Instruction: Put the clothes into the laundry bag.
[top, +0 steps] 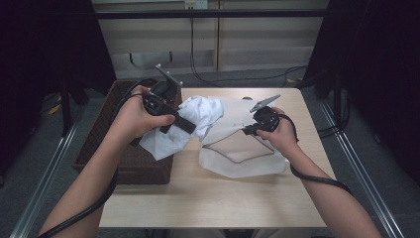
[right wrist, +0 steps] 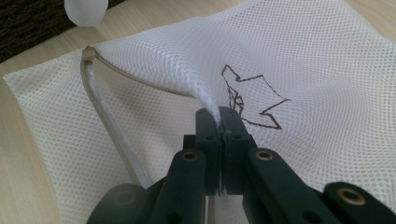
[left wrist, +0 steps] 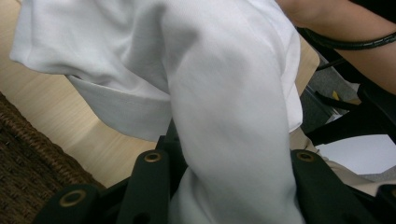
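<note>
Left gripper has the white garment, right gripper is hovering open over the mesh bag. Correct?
Not quite. The right gripper is not open or hovering: in the right gripper view its jaws are shut on a pinched fold of the mesh bag, lifting it near the bag's opening. The rest holds: the left gripper has the white garment bunched between its jaws.

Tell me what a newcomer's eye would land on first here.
First, the white cloth bunched at the middle of the table, clamped in the left tool and lifted off the wood. Next, the white mesh bag lying to its right, one fold of its netting pinched in the shut right tool. A dark wicker basket sits at the table's left edge.
</note>
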Action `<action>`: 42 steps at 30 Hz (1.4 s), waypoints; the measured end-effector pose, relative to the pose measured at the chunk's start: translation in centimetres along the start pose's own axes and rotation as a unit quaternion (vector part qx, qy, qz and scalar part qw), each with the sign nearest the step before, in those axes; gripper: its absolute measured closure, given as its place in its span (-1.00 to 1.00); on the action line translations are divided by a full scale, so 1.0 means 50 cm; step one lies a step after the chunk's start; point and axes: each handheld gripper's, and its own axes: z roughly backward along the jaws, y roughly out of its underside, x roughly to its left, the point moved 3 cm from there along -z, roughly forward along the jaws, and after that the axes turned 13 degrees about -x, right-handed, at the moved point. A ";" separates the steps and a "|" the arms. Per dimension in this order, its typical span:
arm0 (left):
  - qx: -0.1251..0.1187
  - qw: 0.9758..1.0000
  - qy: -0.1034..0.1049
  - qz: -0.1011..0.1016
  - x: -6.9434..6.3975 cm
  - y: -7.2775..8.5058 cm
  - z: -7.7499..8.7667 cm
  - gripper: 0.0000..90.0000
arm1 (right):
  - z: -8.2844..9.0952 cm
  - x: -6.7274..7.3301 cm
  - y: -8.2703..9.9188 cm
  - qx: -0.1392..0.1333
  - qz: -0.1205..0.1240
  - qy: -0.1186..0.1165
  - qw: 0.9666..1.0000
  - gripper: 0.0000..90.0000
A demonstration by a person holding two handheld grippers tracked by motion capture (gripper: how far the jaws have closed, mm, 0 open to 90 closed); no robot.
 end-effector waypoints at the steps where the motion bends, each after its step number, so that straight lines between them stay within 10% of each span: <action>1: 0.008 1.000 0.001 -0.009 0.001 0.002 0.000 0.44 | 0.000 -0.001 -0.001 -0.001 0.004 0.001 1.000 0.97; 15: 0.056 0.997 0.038 -0.031 -0.006 0.031 -0.082 0.44 | 0.000 0.002 -0.005 -0.008 -0.001 0.001 1.000 0.97; 42: 0.074 0.995 0.058 -0.032 0.010 0.078 -0.214 0.44 | -0.005 0.015 -0.011 -0.009 -0.002 -0.004 1.000 0.97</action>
